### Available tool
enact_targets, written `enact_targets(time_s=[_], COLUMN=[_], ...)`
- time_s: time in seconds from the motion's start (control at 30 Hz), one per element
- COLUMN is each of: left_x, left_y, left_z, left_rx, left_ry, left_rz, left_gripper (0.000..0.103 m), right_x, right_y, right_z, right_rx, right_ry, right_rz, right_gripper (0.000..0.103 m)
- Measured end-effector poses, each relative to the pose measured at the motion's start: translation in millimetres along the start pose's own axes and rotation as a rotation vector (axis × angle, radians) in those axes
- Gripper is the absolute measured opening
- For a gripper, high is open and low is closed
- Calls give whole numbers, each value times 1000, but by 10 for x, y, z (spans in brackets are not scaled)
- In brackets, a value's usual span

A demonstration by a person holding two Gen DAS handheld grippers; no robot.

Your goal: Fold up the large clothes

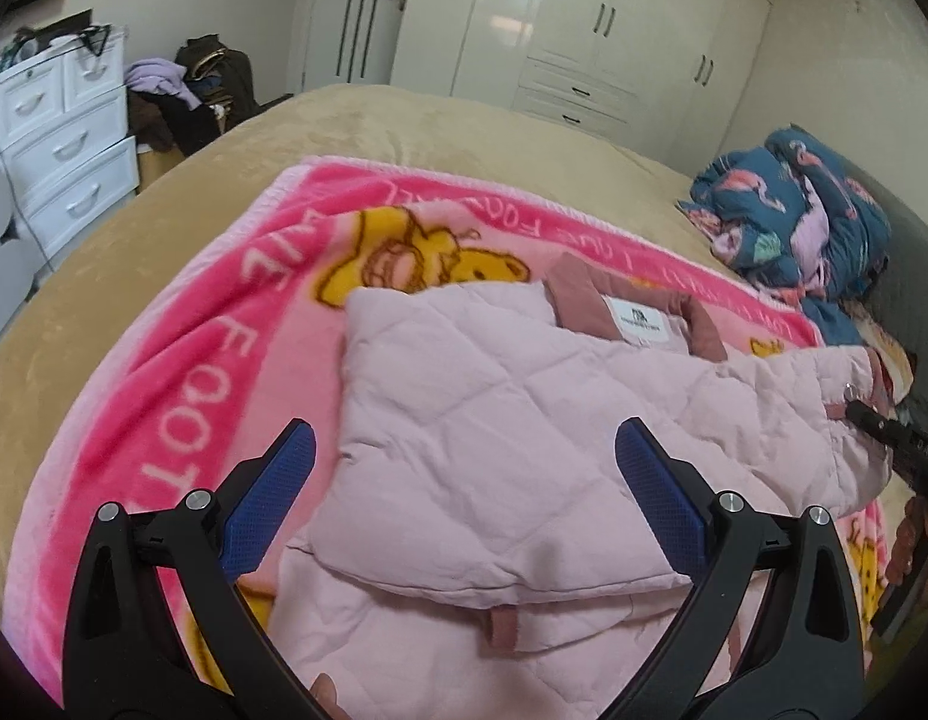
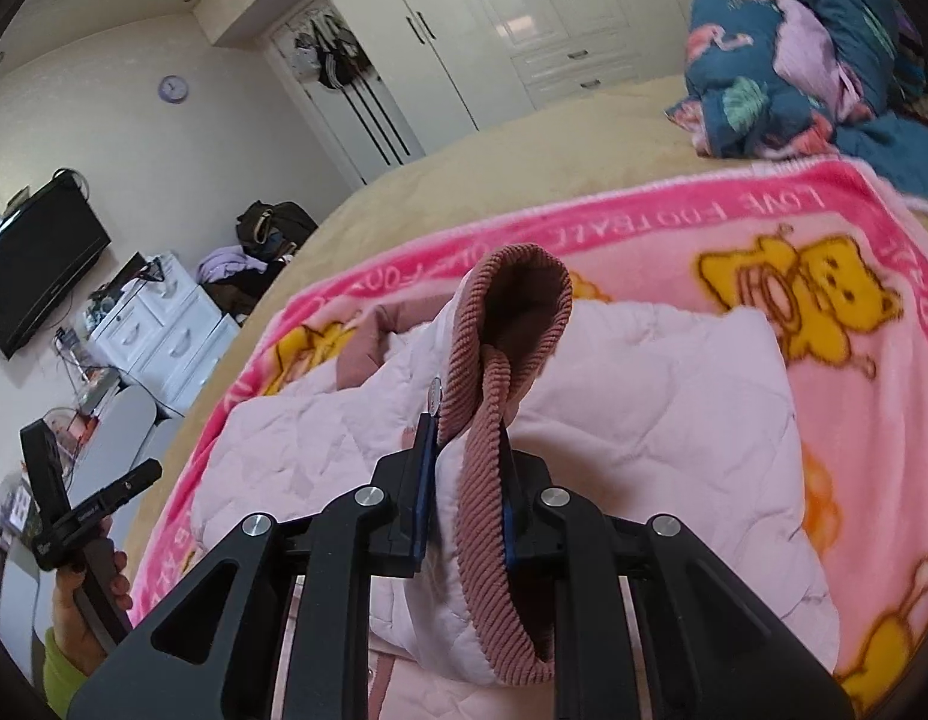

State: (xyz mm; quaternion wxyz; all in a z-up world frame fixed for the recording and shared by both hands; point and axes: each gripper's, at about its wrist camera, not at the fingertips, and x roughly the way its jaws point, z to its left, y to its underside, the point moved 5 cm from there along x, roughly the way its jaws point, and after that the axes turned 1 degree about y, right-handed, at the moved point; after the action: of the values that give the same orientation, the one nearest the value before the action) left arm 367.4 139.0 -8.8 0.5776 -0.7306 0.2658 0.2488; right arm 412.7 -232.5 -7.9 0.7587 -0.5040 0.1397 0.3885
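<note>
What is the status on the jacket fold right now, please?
Right gripper shut on ribbed cuff, sleeve lifted. Left gripper open above pink quilted jacket, holding nothing. Jacket partly folded on pink blanket. Nothing in the way.

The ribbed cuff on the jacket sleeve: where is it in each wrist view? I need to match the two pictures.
Left wrist view: ribbed cuff at the far right edge, where the right gripper pinches the sleeve end.
Right wrist view: ribbed cuff at centre, standing up between the right gripper's shut fingers.
Shared landmark: the flamingo-print bedding, upper right in both.
</note>
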Motion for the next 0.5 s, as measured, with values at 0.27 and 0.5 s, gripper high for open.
enact_targets(time_s=[0.27,0.5], left_x=[180,228], left_y=[153,215], left_z=[-245,-364], left_rx=[77,104], left_ry=[8,22], left_rz=[46,58], left_gripper=[94,94], right_x=[8,-120], right_y=[83,73], right_z=[-85,-98], right_rx=[27,11], right_ry=[41,85], right_rz=[10,-36], right_gripper=[41,53])
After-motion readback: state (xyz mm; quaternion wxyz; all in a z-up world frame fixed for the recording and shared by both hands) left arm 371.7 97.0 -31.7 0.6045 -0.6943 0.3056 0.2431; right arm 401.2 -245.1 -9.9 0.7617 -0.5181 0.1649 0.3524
